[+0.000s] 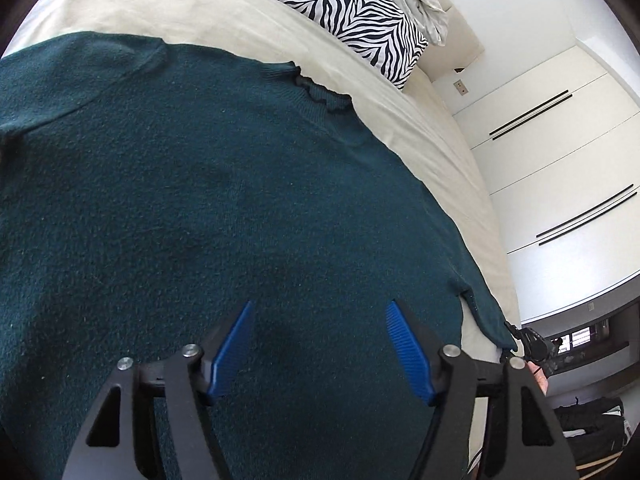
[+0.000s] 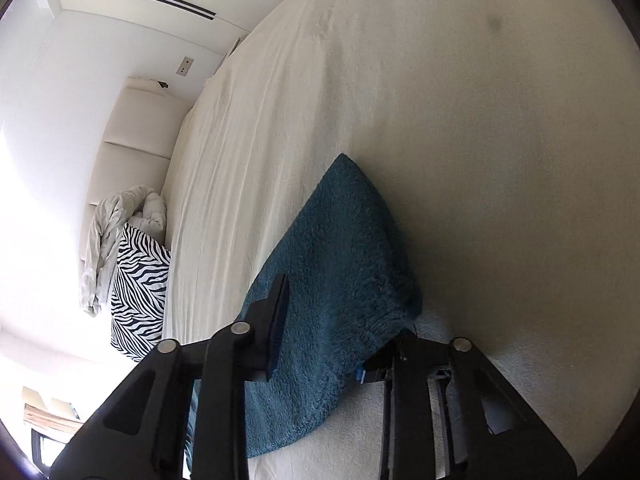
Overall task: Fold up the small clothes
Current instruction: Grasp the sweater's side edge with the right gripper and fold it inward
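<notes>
Here the left gripper (image 1: 320,320) hovers, jaws apart, over the teal sweater (image 1: 200,200); the right gripper (image 2: 332,320) pinches its edge, seemingly about to fold it inward.

The left gripper (image 1: 320,320) was wide open, its blue fingers (image 1: 234,350) spread apart. The right gripper (image 2: 340,328) seemed to pinch something, but its right finger was mostly hidden.
</notes>
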The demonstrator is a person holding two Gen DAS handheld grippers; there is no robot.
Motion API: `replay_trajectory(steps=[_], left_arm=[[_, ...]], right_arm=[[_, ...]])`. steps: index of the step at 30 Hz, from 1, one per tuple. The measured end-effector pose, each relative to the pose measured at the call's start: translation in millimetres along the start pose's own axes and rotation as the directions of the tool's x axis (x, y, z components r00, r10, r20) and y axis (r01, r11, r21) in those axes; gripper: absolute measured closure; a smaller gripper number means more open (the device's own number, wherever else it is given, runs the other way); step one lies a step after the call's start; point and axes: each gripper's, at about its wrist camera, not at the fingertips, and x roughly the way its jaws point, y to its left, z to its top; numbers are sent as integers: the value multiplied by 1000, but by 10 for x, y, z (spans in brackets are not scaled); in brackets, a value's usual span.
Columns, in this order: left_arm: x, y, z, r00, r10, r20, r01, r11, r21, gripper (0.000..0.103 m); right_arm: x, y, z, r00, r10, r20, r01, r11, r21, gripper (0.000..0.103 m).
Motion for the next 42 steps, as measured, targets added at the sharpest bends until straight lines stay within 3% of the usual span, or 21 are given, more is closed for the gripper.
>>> replay_trajectory(steps=[3,6,9,12,16,18,20,22,23,25,27,30,34,36,38,40,41,42], left_arm=[[24,-7,112,1000,-30,6,29,1000,3,34],[7,-13,220,997,-73,16,73,997,-5,34],[-47,3,306,994,-107,36,107,994,-3,34],[-89,63,348,989,-142,48,143,990,-17,34],[-89,179,311,982,-184,36,186,981,-50,34],[-38,240,297,977,-210,25,211,974,-77,33],[-7,290,269,972,-233,18,234,966,-110,25],[24,297,248,967,-255,10,254,960,-119,22],[41,287,240,965,-262,6,261,958,-120,21],[107,266,239,961,-277,-4,274,953,-132,17],[180,254,233,954,-298,-21,290,942,-168,16],[241,183,264,948,-316,-23,307,935,-179,15],[372,120,255,955,-295,-45,281,940,-195,15],[436,53,267,959,-276,-58,262,948,-178,27],[523,-24,310,967,-240,-91,223,961,-163,63],[578,-121,410,974,-203,-103,190,974,-123,82],[570,-184,477,979,-178,-99,170,981,-89,89],[527,-245,541,982,-167,-88,162,985,-56,88]], right_arm=[[55,437,-83,1000,-23,3,24,989,-149,94],[192,1229,-500,998,7,-58,-27,934,-356,94],[284,2020,-1169,984,72,-160,-148,830,-538,94],[440,2603,-2011,948,115,-297,-287,712,-641,94],[933,2906,-3155,907,28,-421,-348,612,-710,94],[1177,2823,-3738,891,-37,-452,-350,579,-736,92],[1321,2659,-4041,876,-81,-475,-358,551,-754,83],[1312,2494,-4175,866,-71,-496,-379,555,-741,72],[1220,2399,-4175,870,-42,-491,-387,558,-734,67],[1024,2283,-4187,877,3,-481,-395,576,-716,44],[844,2259,-4157,876,38,-481,-405,599,-690,38],[686,2167,-4081,871,51,-489,-411,619,-669,38],[585,1830,-3827,845,78,-529,-412,727,-550,38],[523,1620,-3680,834,119,-539,-411,785,-463,38],[505,1447,-3532,825,174,-537,-417,829,-373,38],[476,1290,-3398,819,215,-532,-422,854,-305,38],[486,1234,-3332,816,232,-530,-424,863,-274,38],[507,1196,-3280,811,250,-529,-426,872,-242,38]])
